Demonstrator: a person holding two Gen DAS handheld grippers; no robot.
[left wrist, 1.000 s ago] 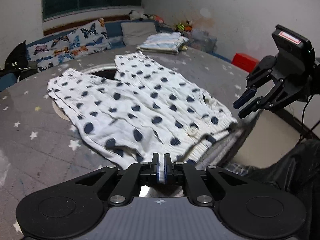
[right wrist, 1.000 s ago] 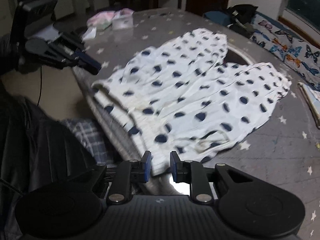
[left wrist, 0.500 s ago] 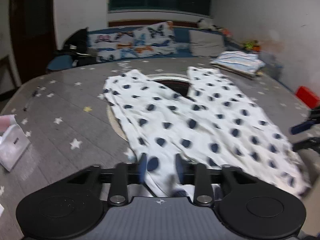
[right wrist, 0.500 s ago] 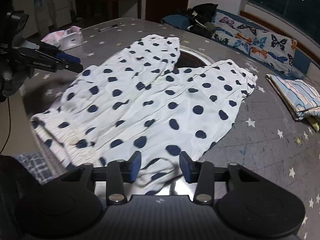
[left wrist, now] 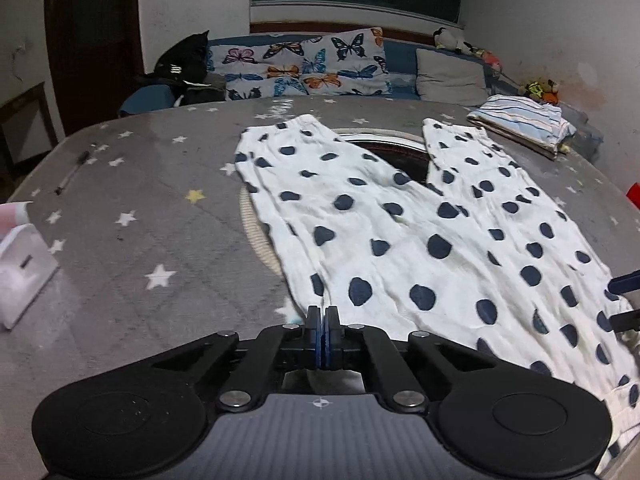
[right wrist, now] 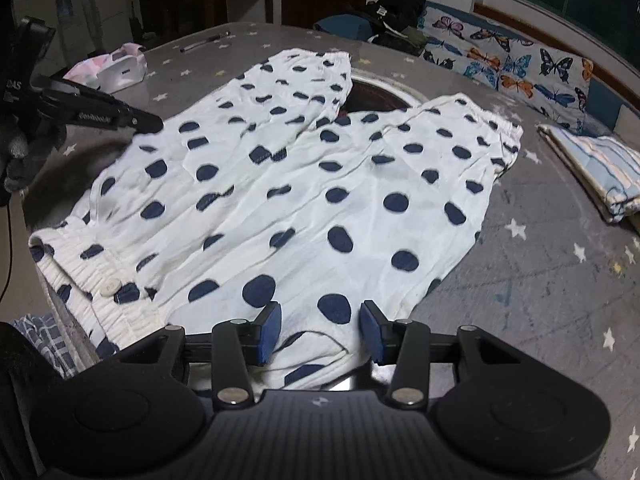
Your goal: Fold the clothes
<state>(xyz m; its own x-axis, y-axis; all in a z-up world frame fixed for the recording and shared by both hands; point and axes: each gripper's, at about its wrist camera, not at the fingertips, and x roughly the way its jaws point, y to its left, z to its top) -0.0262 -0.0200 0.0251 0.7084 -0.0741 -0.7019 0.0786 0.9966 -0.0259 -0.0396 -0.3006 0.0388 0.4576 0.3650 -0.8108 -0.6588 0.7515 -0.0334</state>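
While the polka-dot trousers [left wrist: 420,240] lie spread across the grey star-print tabletop [left wrist: 132,216], filling the middle and right of the left wrist view, the left tongs [left wrist: 323,334] sit at bottom centre with their blue pads pressed together. They are at the near left edge of the garment, but whether any cloth is pinched between them cannot be told. Both legs run toward the top of the frame, parted over a dark round opening [left wrist: 394,156] in the tabletop. A folded striped cloth [left wrist: 524,124] rests at upper right, butterfly cushions [left wrist: 308,66] line the bench behind, and a white box [left wrist: 20,276] sits at the left edge.

From the right wrist view, the right tongs [right wrist: 320,332] stand wide apart at bottom centre, a fold of the trousers' fabric lying between the two pads without being clamped. The waistband with its white button [right wrist: 110,286] lies at lower left, near the tabletop's edge. The left tongs appear at upper left of this frame, tips at the fabric's edge.
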